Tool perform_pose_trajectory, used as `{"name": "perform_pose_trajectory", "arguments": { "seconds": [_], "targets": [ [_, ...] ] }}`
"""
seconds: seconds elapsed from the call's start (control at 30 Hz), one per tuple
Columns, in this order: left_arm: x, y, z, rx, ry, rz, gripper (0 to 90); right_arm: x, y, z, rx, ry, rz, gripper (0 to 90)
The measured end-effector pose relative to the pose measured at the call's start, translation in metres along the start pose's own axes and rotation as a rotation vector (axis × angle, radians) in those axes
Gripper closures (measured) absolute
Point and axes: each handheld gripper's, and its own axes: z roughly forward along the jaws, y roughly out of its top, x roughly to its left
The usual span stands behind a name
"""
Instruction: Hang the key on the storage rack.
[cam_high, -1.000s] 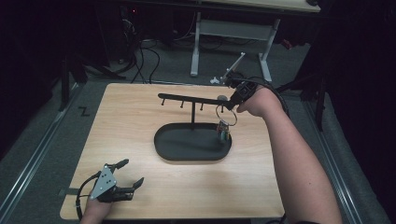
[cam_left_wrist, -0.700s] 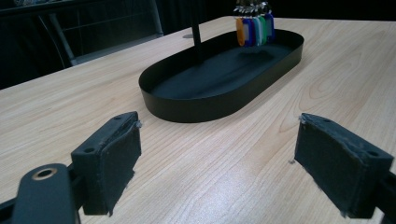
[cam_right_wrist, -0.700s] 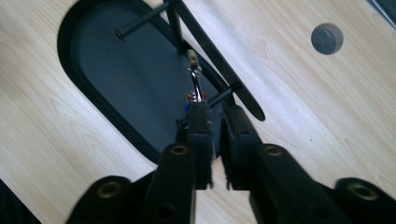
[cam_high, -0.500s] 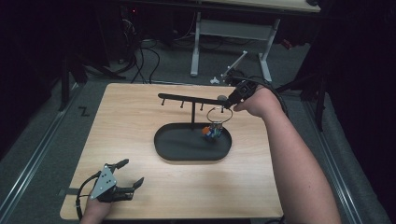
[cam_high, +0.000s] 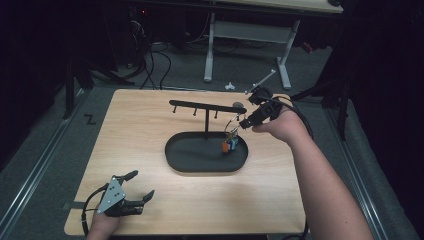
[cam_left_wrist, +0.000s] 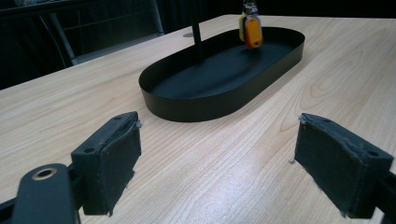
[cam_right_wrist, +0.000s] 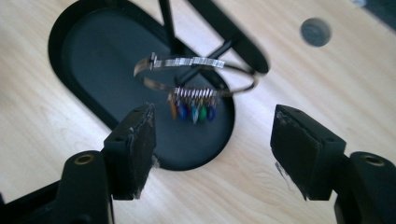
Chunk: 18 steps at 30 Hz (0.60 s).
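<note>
Black oval tray (cam_high: 206, 159) mid-table; bracelet (cam_right_wrist: 196, 74) with coloured charms hanging over its right end, off stand hook. Right gripper (cam_high: 248, 121) now spread open, released since 0.5 s ago. Left gripper (cam_high: 131, 196) open, near-left of tray.

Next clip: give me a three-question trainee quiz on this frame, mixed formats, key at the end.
1. True or false: the right gripper is clamped on the bracelet.
2. The left gripper rests: A) in the tray B) at the table's near left corner C) on the stand.
3. Fill in: the bracelet's coloured charms hang over the black ____.

Key: 1 false, its jaws are apart; 2 B; 3 tray.
</note>
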Motion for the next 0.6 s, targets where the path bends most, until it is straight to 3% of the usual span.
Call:
{"name": "perform_pose_trajectory", "arguments": {
  "seconds": [0.37,0.6],
  "targets": [
    [0.0,0.0,0.0,0.003,0.003,0.002,15.0,0.004,-0.039,0.034,-0.007,-0.05,0.011,25.1],
    [0.0,0.0,0.0,0.005,0.001,0.007,15.0,0.002,-0.061,0.052,-0.047,-0.067,0.028,18.9]
  ]
}}
